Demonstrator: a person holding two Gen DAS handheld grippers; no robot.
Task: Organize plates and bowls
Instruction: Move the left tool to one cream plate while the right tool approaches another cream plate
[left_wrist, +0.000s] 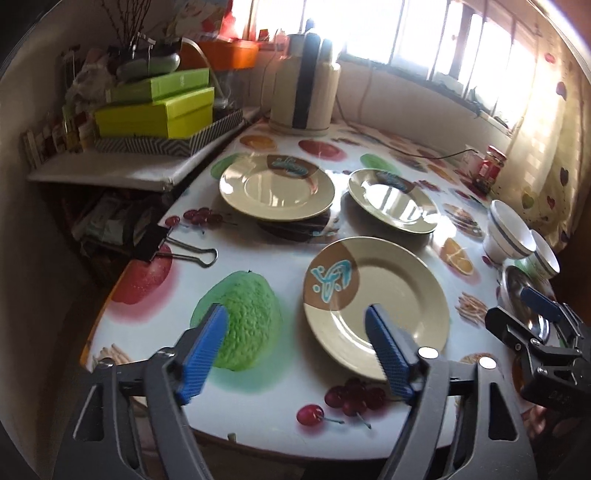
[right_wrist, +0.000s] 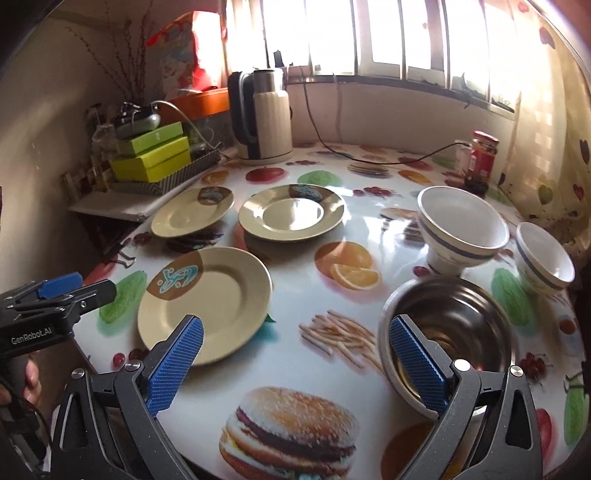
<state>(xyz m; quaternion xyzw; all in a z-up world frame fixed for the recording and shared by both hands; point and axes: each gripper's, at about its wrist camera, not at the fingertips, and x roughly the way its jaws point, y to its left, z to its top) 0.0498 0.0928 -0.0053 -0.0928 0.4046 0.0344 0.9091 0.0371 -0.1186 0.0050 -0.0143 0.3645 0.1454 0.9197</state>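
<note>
Left wrist view, cream plate (left_wrist: 384, 295), brown patch, turquoise motif

The right gripper (right_wrist: 295, 365), blue-padded jaws spread, hovers over the fruit-printed round table (right_wrist: 369, 221). A shiny steel bowl (right_wrist: 450, 325) sits beside its right finger, a cream ceramic plate (right_wrist: 214, 299) beside its left.

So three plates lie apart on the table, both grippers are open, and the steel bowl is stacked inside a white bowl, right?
Not quite. The steel bowl stands alone on the table, beside the two white bowls, as the right wrist view shows. The three plates do lie apart, and the left gripper and right gripper are open.
</note>
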